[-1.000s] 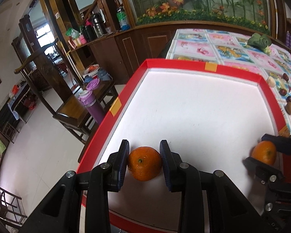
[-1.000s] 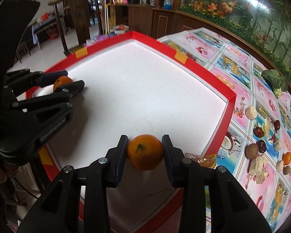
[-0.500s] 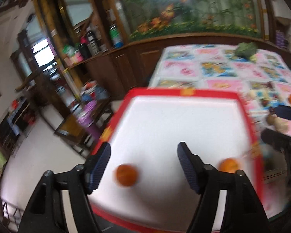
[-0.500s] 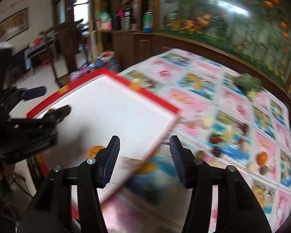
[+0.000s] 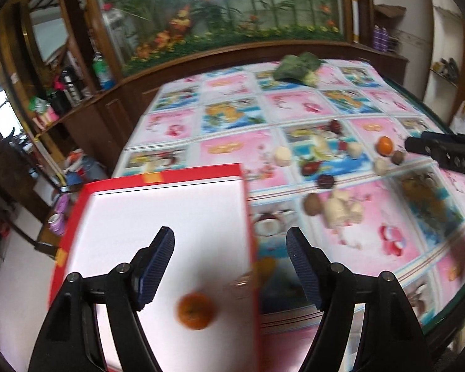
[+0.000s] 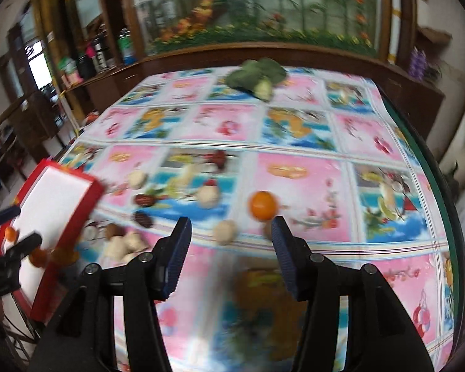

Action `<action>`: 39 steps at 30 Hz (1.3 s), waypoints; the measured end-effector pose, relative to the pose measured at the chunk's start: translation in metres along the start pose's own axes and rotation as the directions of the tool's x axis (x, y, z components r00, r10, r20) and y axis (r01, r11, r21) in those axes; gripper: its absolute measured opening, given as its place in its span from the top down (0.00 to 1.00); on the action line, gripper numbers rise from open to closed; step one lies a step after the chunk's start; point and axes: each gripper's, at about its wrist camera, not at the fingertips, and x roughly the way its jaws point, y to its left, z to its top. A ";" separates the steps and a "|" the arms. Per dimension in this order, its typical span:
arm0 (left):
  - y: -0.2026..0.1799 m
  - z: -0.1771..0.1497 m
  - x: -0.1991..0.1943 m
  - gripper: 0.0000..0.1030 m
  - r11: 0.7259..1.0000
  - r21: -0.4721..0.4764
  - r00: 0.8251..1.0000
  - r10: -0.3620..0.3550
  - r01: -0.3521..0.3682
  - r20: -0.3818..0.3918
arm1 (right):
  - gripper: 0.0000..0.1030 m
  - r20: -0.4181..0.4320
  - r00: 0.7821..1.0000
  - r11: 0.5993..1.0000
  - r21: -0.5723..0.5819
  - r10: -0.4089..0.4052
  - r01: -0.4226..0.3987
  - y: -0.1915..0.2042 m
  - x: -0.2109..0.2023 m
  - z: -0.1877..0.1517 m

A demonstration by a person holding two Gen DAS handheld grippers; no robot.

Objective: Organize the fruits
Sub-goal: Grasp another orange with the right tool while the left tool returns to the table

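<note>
One blurred round orange fruit (image 5: 196, 310) lies in the red-rimmed white tray (image 5: 165, 174); the left gripper (image 5: 230, 266) and right gripper (image 6: 229, 251) are empty, jaws apart; next, seemingly, the loose round orange (image 6: 263, 205) on the picture-tiled table (image 6: 300, 130), at the right jaws' twelve o'clock.

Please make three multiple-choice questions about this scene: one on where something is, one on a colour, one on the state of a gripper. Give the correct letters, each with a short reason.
1. Where is the orange nearest the left gripper?
A. inside the tray
B. on the tablecloth
C. between closed fingers

2. What colour is the tray rim?
A. blue
B. red
C. green

3. How is the right gripper?
A. shut on an orange
B. shut on nothing
C. open

Answers: 1 A, it lies on the white tray floor, free of the fingers. 2 B, a red border surrounds the white floor. 3 C, a wide gap separates its fingers, nothing held.
</note>
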 end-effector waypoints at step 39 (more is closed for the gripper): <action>-0.077 0.018 0.080 0.63 0.978 -0.009 0.959 -0.208 0.210 -0.194 | 0.66 -0.153 0.983 0.995 0.020 0.104 -0.102 -0.036 0.091 0.020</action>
